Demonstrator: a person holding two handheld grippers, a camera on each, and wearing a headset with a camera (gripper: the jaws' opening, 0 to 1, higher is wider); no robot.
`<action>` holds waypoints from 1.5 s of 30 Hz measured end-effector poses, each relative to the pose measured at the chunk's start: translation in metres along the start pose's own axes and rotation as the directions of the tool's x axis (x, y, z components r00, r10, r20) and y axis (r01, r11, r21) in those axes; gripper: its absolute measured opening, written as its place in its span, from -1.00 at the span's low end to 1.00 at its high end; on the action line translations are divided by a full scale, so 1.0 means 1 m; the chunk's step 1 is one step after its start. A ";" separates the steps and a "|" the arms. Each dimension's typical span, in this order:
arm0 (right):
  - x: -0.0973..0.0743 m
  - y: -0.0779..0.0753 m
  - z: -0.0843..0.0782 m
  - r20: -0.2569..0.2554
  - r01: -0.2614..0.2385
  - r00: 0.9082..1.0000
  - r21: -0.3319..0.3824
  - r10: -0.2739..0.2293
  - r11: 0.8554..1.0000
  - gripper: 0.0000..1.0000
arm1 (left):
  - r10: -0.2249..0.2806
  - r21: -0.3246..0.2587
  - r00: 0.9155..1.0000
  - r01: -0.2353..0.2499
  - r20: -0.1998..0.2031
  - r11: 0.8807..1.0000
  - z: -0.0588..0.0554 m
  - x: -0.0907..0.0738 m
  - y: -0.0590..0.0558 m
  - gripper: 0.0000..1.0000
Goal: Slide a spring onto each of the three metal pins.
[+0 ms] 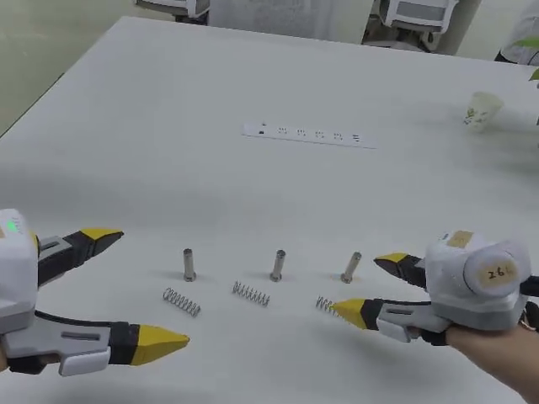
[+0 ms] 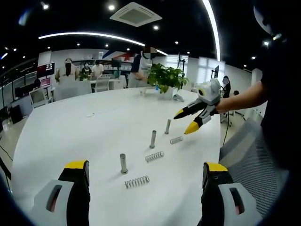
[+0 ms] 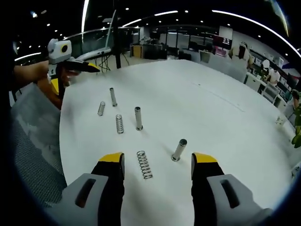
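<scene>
Springs (image 1: 251, 293) lie flat on the white table (image 1: 168, 126), three in a row close to its near edge and none on a pin: the left spring (image 1: 182, 301), the middle one, and the right spring (image 1: 327, 305). Just behind them, toward the far edge, the three metal pins (image 1: 277, 264) stand on their ends in a matching row, each apart from the spring in front of it. I hold my left gripper (image 1: 153, 287) above the near edge, left of the row, its yellow-tipped jaws spread wide with nothing between them; the left spring is near its lower jaw but apart from it. My right gripper (image 1: 355, 284) sits at the right end of the row, jaws also open and empty. From its own view the right spring lies on the surface in the gap ahead of the jaws, with the right-end pin just beyond. One jaw tip is just beside that spring; I cannot tell whether they touch. A power strip (image 1: 307, 135) lies mid-table, and a cup (image 1: 482, 109) stands toward the right edge.
</scene>
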State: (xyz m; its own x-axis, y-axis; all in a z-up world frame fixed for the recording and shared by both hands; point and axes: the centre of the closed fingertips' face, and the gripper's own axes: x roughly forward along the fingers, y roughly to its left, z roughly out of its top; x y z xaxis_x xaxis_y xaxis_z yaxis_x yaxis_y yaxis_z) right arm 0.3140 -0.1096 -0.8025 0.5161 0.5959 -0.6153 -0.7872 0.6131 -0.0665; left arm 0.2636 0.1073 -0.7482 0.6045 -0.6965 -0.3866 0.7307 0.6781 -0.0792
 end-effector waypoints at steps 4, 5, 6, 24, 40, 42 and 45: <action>-0.003 0.005 -0.002 0.004 -0.015 1.000 -0.026 0.015 1.000 0.17 | -0.003 -0.003 1.000 0.003 -0.001 1.000 -0.001 0.000 -0.001 0.96; -0.004 0.006 -0.002 0.007 -0.017 1.000 -0.034 0.018 0.999 0.20 | -0.003 -0.001 1.000 0.003 -0.002 1.000 -0.001 0.000 -0.001 0.96; -0.004 0.006 -0.003 0.011 -0.017 1.000 -0.041 0.018 0.999 0.22 | -0.005 -0.002 1.000 0.005 -0.003 1.000 -0.002 0.000 -0.001 0.96; -0.012 0.019 -0.011 -0.004 -0.057 0.998 -0.091 0.057 0.994 0.32 | -0.004 -0.005 1.000 0.004 -0.006 1.000 -0.003 -0.002 0.001 0.96; -0.011 0.024 -0.013 -0.030 -0.095 0.995 -0.081 0.093 0.992 0.14 | -0.008 0.003 1.000 0.008 -0.012 1.000 -0.003 -0.002 0.000 0.96; -0.010 0.024 -0.013 -0.037 -0.102 0.994 -0.084 0.100 0.991 0.12 | -0.007 0.003 1.000 0.007 -0.013 1.000 -0.004 -0.002 0.000 0.96; -0.007 0.026 -0.011 -0.041 -0.111 0.993 -0.090 0.108 0.990 0.08 | -0.006 0.004 1.000 0.006 -0.015 1.000 -0.003 -0.003 0.000 0.96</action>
State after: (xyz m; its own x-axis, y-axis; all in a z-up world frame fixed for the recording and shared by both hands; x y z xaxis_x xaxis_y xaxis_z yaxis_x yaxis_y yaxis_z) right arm 0.2862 -0.1038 -0.8081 0.4137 0.6369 -0.6505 -0.8671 0.4934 -0.0683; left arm 0.2612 0.1104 -0.7504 0.5954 -0.6970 -0.3995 0.7357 0.6729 -0.0776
